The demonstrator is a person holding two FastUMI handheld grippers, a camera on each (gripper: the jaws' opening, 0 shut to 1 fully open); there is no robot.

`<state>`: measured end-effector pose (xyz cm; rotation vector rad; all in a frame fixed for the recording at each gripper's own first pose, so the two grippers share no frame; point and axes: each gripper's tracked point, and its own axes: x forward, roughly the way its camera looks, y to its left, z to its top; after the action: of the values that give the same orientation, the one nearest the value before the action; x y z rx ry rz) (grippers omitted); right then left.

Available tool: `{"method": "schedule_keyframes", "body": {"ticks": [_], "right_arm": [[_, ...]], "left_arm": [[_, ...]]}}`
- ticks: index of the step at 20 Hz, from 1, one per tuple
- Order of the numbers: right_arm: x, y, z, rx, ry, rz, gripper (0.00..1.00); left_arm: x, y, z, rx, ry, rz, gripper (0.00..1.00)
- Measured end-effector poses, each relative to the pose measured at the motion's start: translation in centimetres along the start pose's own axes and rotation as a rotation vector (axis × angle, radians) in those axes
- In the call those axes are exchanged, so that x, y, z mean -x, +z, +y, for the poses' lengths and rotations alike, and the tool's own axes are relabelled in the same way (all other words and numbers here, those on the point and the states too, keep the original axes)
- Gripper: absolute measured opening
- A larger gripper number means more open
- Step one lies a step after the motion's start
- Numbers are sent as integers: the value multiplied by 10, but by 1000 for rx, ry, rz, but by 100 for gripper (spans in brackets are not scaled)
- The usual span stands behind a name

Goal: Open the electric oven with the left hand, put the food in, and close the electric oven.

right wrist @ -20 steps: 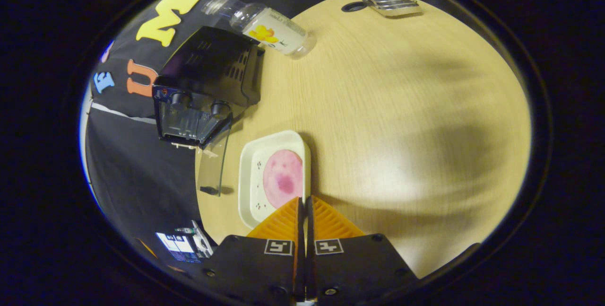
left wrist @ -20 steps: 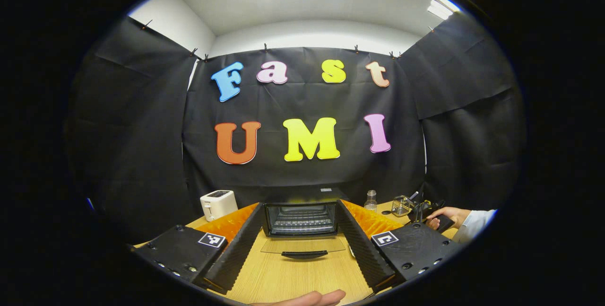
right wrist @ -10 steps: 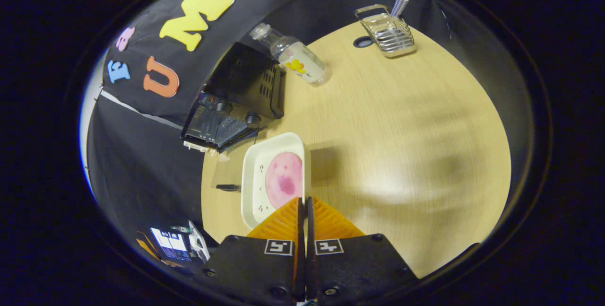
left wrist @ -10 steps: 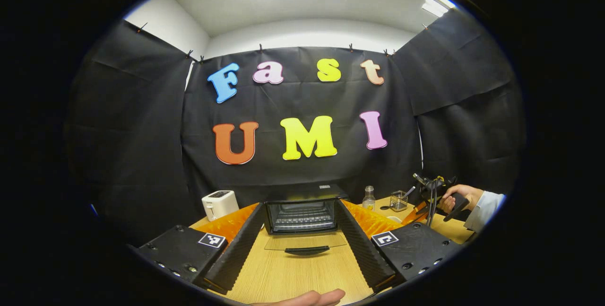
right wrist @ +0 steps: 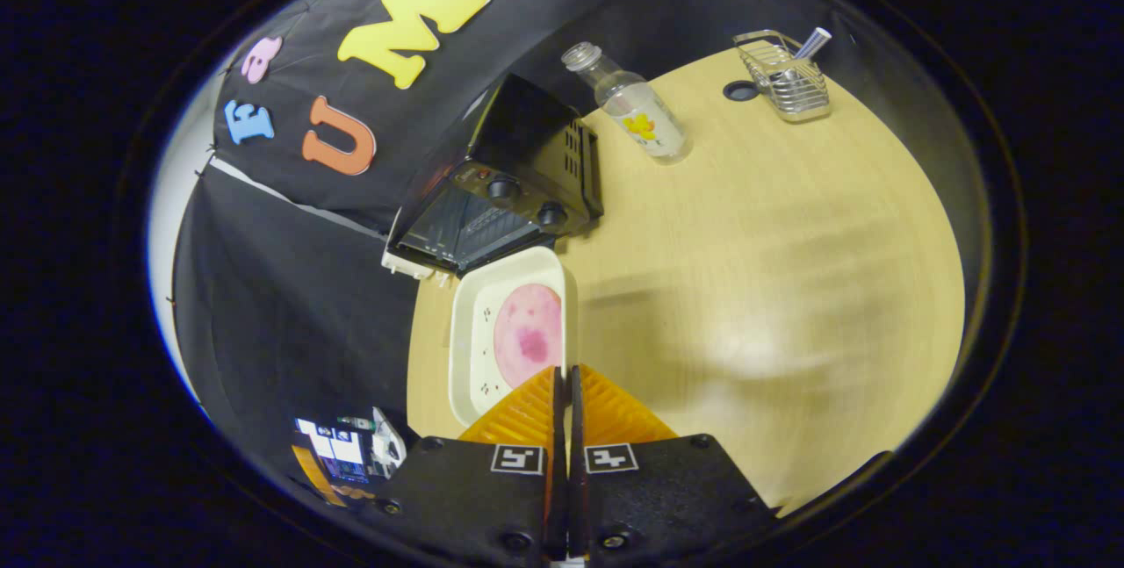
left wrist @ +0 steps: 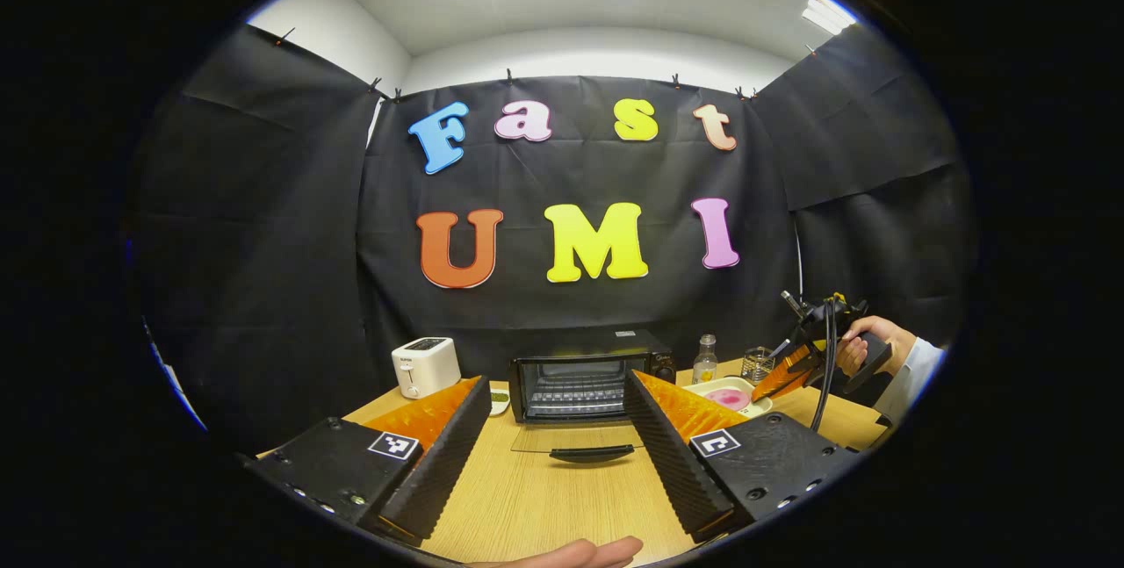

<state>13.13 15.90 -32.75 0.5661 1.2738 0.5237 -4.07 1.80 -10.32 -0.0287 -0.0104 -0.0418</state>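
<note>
The black electric oven point(left wrist: 580, 382) stands at the back of the wooden table point(left wrist: 536, 506), its glass door point(left wrist: 587, 443) folded down flat and the rack inside showing. My left gripper point(left wrist: 555, 384) is open, well short of the door, nothing between its fingers. In the right gripper view, my right gripper point(right wrist: 566, 372) is shut on the rim of a white tray point(right wrist: 474, 335) carrying a pink round of food point(right wrist: 527, 335). The tray hangs in the air just before the oven point(right wrist: 514, 186). The left gripper view has the right gripper point(left wrist: 783, 377), the tray point(left wrist: 729, 397) and the holding hand point(left wrist: 856, 347) right of the oven.
A white toaster point(left wrist: 426, 366) sits left of the oven. Right of it stand a clear bottle point(right wrist: 634, 110) and a wire holder point(right wrist: 783, 76). A device with a lit screen point(right wrist: 338, 456) lies low at the left of the right gripper view.
The right gripper has lifted the tray off the table and carried it up close to the oven's front. The left gripper has drawn back a little, still open.
</note>
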Motion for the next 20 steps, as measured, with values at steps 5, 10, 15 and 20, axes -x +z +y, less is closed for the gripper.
{"method": "schedule_keyframes", "body": {"ticks": [5, 10, 15, 20], "right_arm": [[-28, -10, 40, -2, -1, -14, 3], [-76, -8, 79, -64, -10, -34, 3], [-133, -8, 113, -80, 6, -45, 3], [-184, 7, 135, -206, 17, -148, 4]], "left_arm": [[-6, -8, 22, 3, 20, -14, 96], [-12, -20, 45, -11, 43, 6, 96], [-6, -33, 80, 18, 96, 22, 96], [0, -43, 101, 61, 136, 30, 96]]}}
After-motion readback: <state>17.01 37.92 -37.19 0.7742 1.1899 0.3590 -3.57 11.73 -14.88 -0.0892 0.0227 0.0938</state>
